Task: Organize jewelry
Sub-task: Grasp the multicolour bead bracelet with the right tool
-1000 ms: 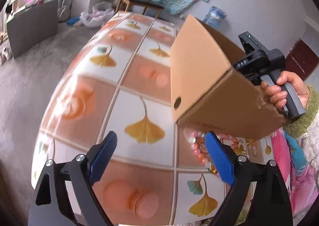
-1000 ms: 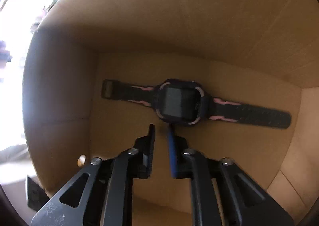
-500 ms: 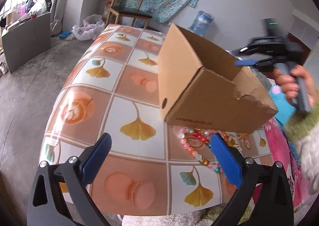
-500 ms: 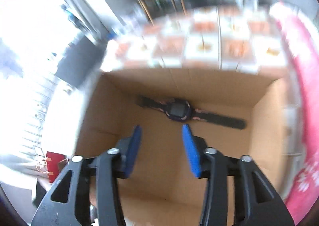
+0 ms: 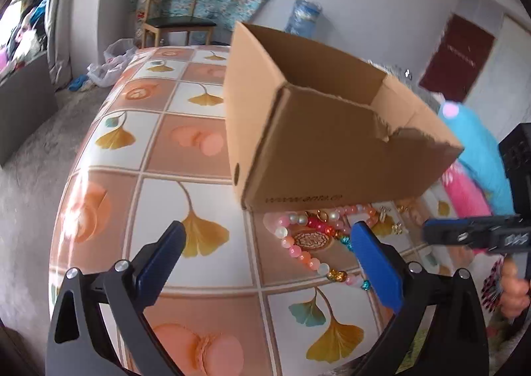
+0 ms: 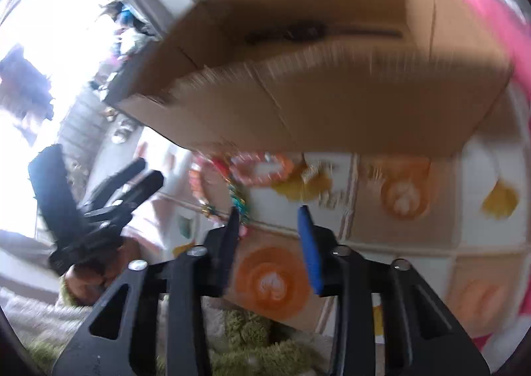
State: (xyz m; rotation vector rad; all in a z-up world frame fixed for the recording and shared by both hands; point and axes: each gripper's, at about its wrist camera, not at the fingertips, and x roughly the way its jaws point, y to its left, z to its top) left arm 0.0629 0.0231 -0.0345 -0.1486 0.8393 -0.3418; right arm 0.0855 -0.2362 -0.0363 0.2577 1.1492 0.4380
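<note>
Bead jewelry (image 5: 308, 243) lies on tablecloth (image 5: 159, 203) just ahead of left gripper (image 5: 265, 253), wide open and empty, strand running toward its right finger; right gripper (image 6: 270, 240), empty, jaws just narrowing to part-open, sits farther back, box (image 5: 332, 144) beyond.

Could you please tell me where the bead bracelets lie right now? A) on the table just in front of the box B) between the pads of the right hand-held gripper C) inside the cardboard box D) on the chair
A: the bracelets lie on the table against the near foot of the box, and no hand-held gripper holds them.
</note>
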